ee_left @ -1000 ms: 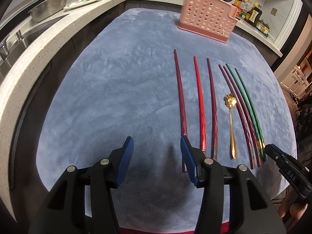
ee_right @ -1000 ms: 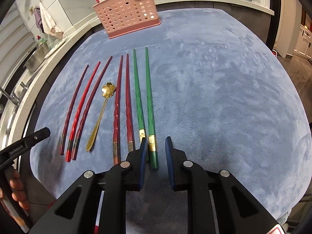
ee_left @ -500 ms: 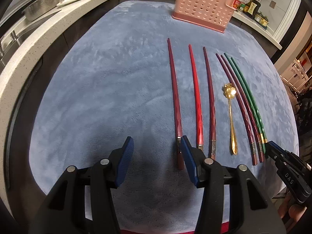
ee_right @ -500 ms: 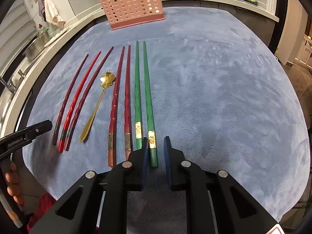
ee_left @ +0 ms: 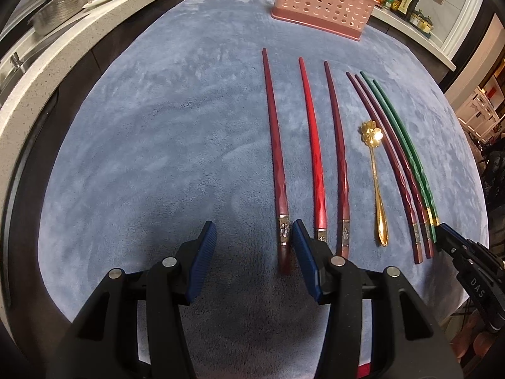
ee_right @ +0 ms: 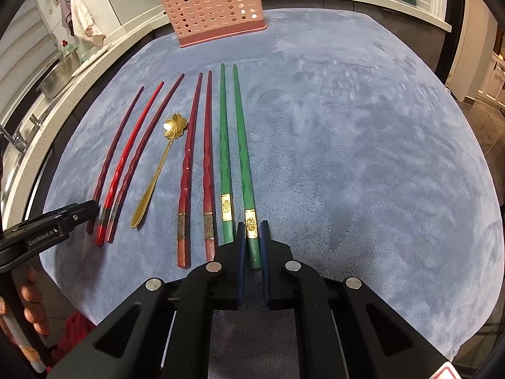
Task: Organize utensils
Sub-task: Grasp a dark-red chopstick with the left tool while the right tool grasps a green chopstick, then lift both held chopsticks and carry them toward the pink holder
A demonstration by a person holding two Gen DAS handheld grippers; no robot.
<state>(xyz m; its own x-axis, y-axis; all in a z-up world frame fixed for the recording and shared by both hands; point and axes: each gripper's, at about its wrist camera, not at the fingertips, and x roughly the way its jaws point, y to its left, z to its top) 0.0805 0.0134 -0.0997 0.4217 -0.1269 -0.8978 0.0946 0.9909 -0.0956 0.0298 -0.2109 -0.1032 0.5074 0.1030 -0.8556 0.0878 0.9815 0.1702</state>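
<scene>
The right gripper point(ee_right: 252, 246) has its jaws drawn in on either side of the butt end of the outermost green chopstick point(ee_right: 242, 145), pads seemingly touching it, the stick lying flat on the blue-grey plush cloth point(ee_right: 363, 158) covering the bench; the left gripper point(ee_left: 252, 249) holds its jaws wide apart, the butt of the leftmost dark red chopstick point(ee_left: 275, 145) between them, untouched. Only the right wrist view shows the grip on the green stick; in the left wrist view that gripper's black tip hides that end. Outward lie the second green chopstick point(ee_right: 224, 145), further red chopsticks and a gold flower-bowled spoon point(ee_right: 157, 170); beyond stands the pink perforated plastic holder point(ee_right: 214, 9), its contents cut off at the frame's top.
</scene>
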